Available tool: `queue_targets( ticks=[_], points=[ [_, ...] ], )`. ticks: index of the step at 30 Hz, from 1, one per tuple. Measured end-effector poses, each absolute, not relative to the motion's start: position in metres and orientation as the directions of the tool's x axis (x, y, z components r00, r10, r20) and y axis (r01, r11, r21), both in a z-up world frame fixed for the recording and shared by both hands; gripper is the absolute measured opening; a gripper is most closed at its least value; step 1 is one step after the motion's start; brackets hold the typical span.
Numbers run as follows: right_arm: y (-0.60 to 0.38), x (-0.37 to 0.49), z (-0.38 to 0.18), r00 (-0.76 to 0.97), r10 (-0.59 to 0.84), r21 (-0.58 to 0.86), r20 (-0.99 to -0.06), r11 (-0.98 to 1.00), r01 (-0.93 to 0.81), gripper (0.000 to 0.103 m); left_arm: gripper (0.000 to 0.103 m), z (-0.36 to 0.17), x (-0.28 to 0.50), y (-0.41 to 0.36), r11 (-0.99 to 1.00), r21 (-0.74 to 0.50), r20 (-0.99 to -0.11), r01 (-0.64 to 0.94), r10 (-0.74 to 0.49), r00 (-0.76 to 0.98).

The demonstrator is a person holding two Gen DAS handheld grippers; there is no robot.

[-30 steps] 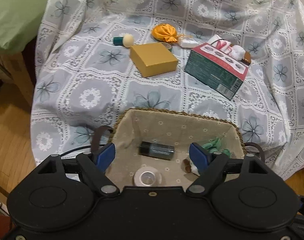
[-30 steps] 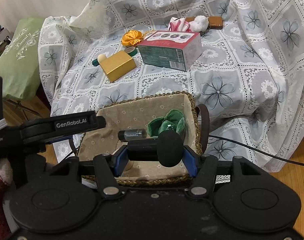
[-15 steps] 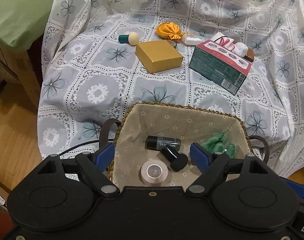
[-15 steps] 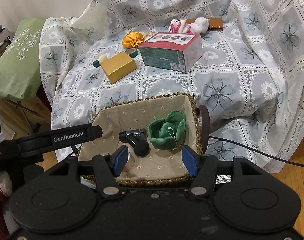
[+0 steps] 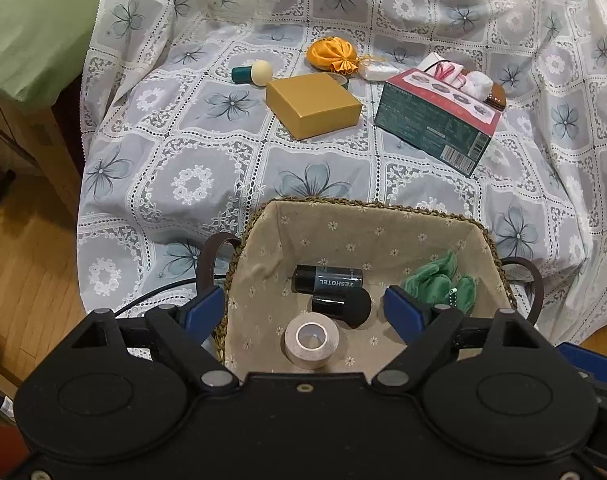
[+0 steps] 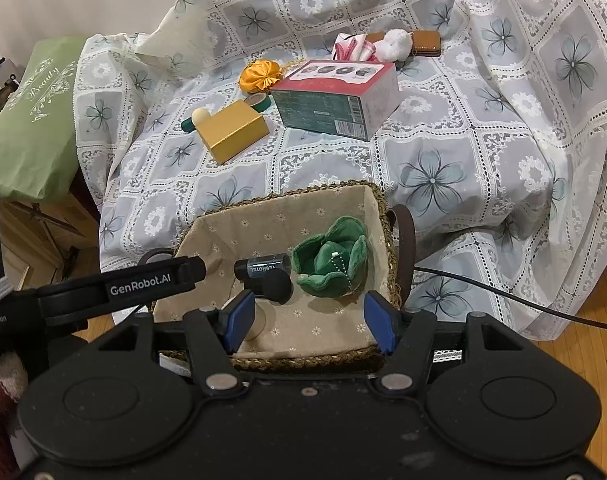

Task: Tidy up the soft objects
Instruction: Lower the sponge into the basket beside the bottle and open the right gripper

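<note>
A lined woven basket (image 5: 367, 236) (image 6: 279, 216) sits at the front of the draped seat. In it lie a black tube (image 5: 328, 279) (image 6: 263, 267), a black makeup sponge (image 5: 343, 307) (image 6: 273, 286), a tape roll (image 5: 311, 339) and a green plush cabbage (image 5: 439, 282) (image 6: 331, 264). My left gripper (image 5: 303, 312) is open and empty over the basket's near side. My right gripper (image 6: 309, 322) is open and empty above the basket's near rim. An orange pouch (image 5: 333, 56) (image 6: 259, 76) and a white fluffy ball (image 5: 479, 80) (image 6: 395, 44) lie at the back.
A gold box (image 5: 313, 104) (image 6: 233, 130), a green-and-red tissue box (image 5: 435, 120) (image 6: 335, 104) and a green-handled sponge (image 5: 253, 73) lie on the lace cover. A green cushion (image 5: 31, 28) is at left. A black cable (image 6: 503, 296) runs at right. Wooden floor lies below.
My right gripper opened and let the black makeup sponge drop into the basket beside the black tube. Both grippers have drawn back a little from the basket.
</note>
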State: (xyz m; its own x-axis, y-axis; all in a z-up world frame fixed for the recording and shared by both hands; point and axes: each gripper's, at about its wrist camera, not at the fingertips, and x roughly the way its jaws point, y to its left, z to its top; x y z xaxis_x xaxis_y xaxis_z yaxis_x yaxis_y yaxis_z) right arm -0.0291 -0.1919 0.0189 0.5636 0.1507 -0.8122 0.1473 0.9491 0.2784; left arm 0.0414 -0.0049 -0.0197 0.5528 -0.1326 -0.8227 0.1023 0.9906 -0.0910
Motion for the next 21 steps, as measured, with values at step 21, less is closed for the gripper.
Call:
queue_targets(
  ticks=[21],
  points=[
    [-0.1934, -0.0231, 0.0174, 0.56, 0.136, 0.262, -0.817, 0.953, 0.151, 0.068, 0.084, -0.0233, 0.0494, -0.0045, 0.995, -0.039, -0.836, 0.089, -0.081, 0.543]
  ],
)
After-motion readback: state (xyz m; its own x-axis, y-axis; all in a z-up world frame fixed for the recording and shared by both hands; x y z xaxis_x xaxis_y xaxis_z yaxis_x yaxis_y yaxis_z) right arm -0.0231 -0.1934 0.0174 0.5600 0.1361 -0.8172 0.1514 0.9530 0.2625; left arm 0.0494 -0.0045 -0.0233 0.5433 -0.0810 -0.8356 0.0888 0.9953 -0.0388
